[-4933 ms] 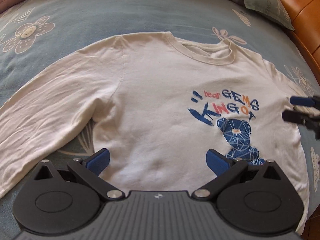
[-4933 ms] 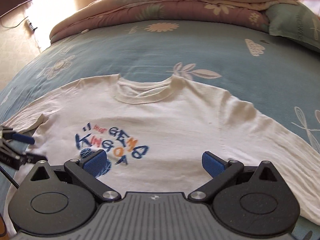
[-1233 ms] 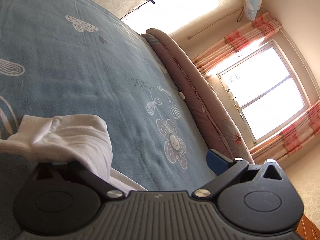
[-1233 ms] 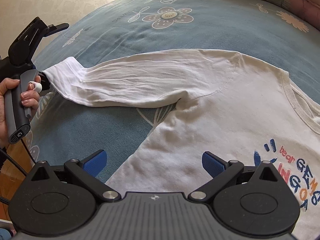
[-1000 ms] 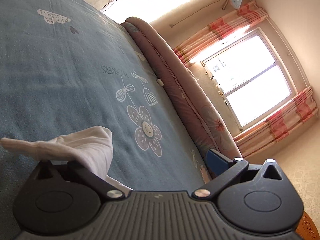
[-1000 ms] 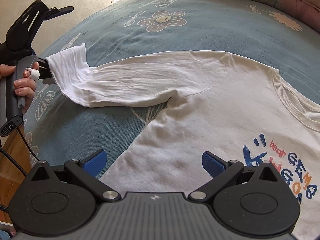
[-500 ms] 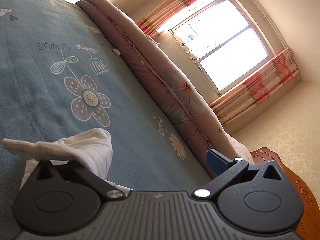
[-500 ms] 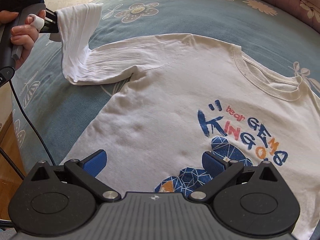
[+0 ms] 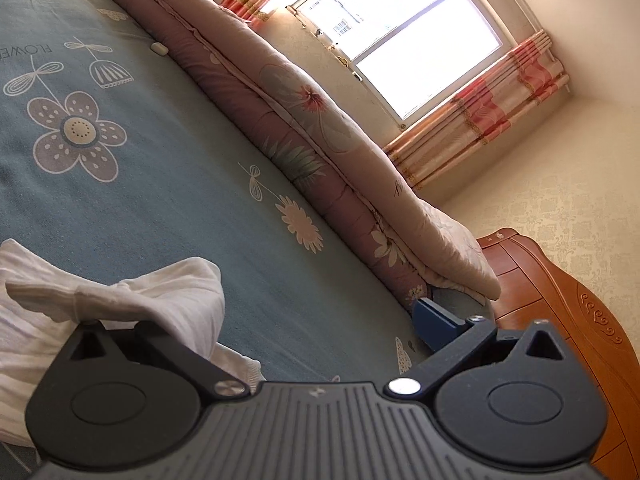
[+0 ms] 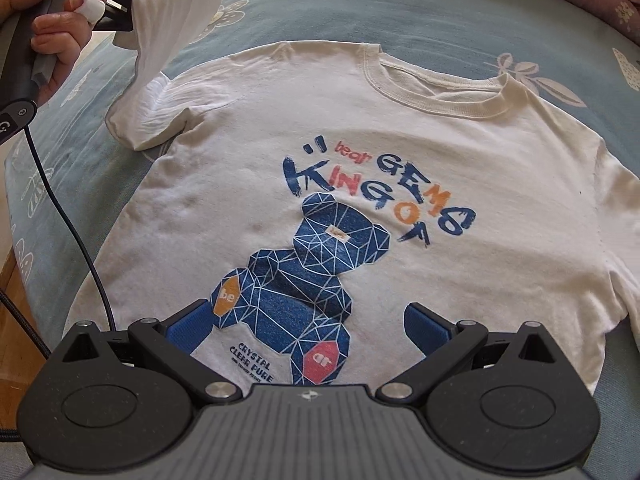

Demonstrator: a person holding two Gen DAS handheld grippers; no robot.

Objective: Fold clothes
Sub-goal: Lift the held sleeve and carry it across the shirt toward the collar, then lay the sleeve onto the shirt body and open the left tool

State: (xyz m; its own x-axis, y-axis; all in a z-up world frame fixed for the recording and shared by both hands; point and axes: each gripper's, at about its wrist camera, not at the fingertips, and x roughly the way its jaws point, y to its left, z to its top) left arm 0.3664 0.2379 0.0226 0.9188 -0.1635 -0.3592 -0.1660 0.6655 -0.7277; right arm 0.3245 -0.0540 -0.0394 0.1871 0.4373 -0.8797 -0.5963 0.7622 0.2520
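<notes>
Soft, light long-sleeved T-shirt (image 10: 340, 184), best taken by cuff or hem (sleeve cuff (image 10: 172, 4) at 10 o'clock pinched in left gripper (image 10: 120, 8)); right gripper (image 10: 306, 328) wide open, empty.

This is a bedroom in a home. A bed (image 9: 168, 184) under a blue flowered sheet fills most of the room, with a rolled floral quilt (image 9: 320, 128) along its far side, a carved wooden headboard (image 9: 568, 300), patterned wallpaper (image 9: 580, 196), and a sunlit window (image 9: 404, 36) with striped orange curtains (image 9: 476, 108).
</notes>
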